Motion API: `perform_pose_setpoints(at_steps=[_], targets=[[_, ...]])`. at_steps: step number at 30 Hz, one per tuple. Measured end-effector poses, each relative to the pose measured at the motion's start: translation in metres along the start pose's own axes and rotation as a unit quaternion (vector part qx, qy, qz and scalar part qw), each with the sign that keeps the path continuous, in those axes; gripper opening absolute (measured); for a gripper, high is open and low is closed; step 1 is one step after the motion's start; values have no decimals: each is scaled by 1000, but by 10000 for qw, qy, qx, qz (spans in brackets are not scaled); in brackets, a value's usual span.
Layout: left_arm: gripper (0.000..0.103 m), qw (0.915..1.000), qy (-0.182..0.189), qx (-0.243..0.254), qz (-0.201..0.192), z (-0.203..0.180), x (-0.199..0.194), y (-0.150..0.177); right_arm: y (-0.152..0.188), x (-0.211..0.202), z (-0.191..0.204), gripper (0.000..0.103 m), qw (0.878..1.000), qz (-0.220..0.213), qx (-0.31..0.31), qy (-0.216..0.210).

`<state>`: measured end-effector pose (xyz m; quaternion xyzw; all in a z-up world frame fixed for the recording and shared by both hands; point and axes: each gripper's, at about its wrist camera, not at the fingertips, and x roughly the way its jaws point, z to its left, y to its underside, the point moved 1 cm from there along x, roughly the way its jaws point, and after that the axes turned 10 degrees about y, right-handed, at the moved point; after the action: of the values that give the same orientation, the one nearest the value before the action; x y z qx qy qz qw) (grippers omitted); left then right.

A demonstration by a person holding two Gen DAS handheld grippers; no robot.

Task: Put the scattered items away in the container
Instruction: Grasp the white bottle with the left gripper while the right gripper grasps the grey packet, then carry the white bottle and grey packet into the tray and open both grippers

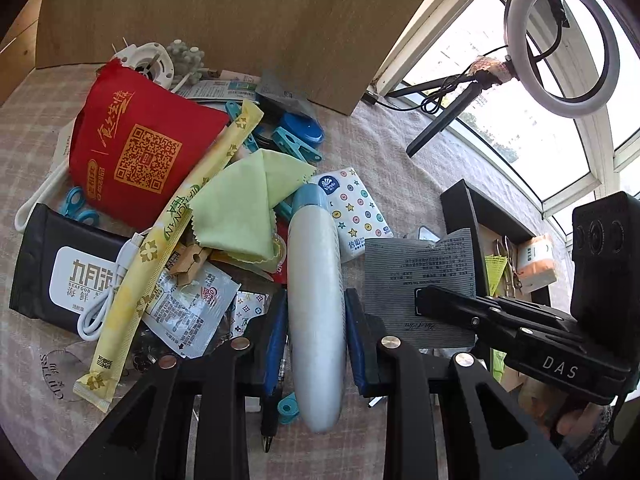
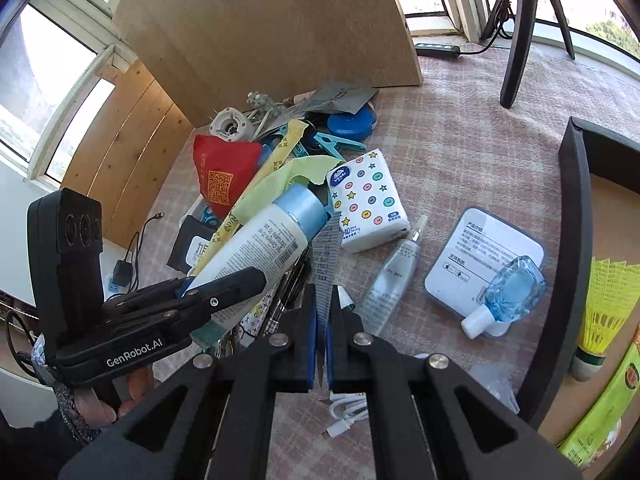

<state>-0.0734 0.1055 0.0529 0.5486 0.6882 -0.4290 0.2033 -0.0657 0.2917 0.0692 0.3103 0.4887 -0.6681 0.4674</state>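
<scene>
Left gripper [image 1: 316, 320] is clamped on bottle [image 1: 316, 296], long axis along the fingers, raised over the pile. Right gripper [image 2: 322, 328] is pinched on grey packet [image 2: 324, 248]. Box [image 2: 576, 184] is seen rightward, nearer the right gripper.

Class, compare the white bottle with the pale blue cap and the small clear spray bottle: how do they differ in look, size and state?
The white bottle is opaque and looks much bulkier; the spray bottle is clear and slim. The white bottle is clamped between the left gripper's fingers, while the spray bottle lies free on the tablecloth. The white bottle wears a broad blue cap; the spray bottle ends in a narrow nozzle. Both carry printed text.
</scene>
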Motion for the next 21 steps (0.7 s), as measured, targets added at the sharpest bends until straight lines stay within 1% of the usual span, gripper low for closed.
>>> perform_pose_setpoints(at_steps=[3, 5, 9, 11, 13, 16, 19, 21], targets=[[26, 9999, -19, 46, -88, -5, -9, 2, 4, -15, -9, 4, 9998, -137, 174, -22], [26, 9999, 40, 58, -145, -9, -17, 1, 7, -30, -15, 4, 9992, -284, 265, -33], [26, 9993, 185, 224, -240, -29, -31, -1, 18, -69, -37, 4, 9968, -635, 449, 195], [26, 9987, 300, 344, -239, -43, -32, -2, 24, -89, -54, 4, 9948, -748, 558, 407], [26, 9977, 427, 485, -204, -59, -29, -2, 32, -109, -75, 4, 9913, -855, 670, 745], [26, 9951, 649, 740, -52, -89, -16, 0, 44, -134, -106, 4, 9846, -941, 915, 1154], [26, 9903, 915, 1037, 132, -124, 0, 7, 60, -151, -134, 4, 9781, -957, 1160, 1441], [26, 9855, 1084, 1280, 254, -149, 10, 15, 70, -160, -149, 4, 9737, -956, 1319, 1590]])
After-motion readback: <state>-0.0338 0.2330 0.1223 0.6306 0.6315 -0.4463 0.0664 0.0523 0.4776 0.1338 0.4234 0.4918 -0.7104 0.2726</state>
